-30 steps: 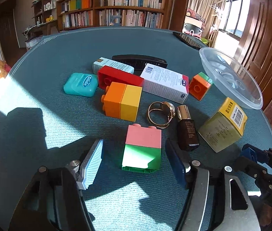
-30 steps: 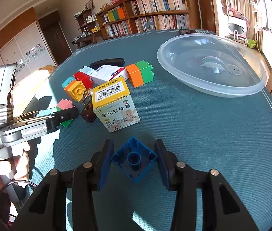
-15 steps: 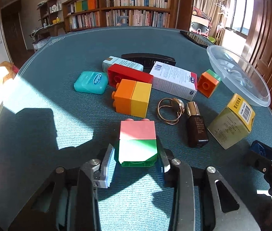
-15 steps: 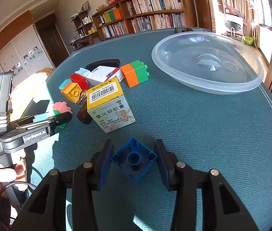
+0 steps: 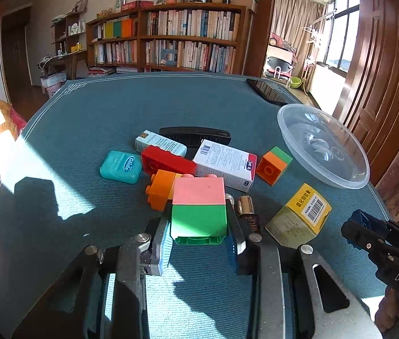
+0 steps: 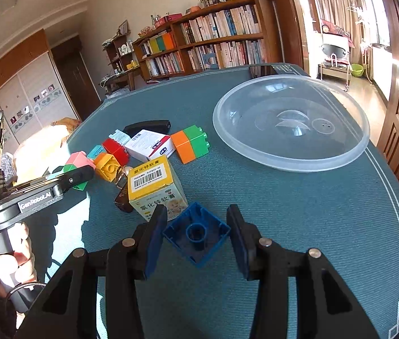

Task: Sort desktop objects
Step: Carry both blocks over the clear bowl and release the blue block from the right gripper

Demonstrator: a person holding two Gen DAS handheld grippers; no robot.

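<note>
The pink-green block (image 5: 198,210) sat clamped between the fingers of the left gripper (image 5: 199,237), apparently just above the mat (image 5: 86,130) at the near edge of the clutter. It looked light, rigid plastic with smooth, slightly slippery sides; the flat green side faces, where the pads pressed, seemed the best hold. Its long axis ran away from the camera, pink half and studs pointing toward the pile, open green base toward the wrist.

The right gripper (image 6: 196,234) held a blue brick (image 6: 196,233) by two opposite corners, hollow underside facing the camera, above bare mat near the yellow box (image 6: 154,189). That diagonal grip looked prone to twisting.

Just beyond lay an orange-yellow block (image 5: 161,189), a red brick (image 5: 168,162), a white carton (image 5: 225,163), a floss case (image 5: 120,166), a dark bottle (image 5: 249,214) and an orange-green block (image 5: 273,165). The clear bowl (image 6: 290,158) stood apart to the right, empty.
</note>
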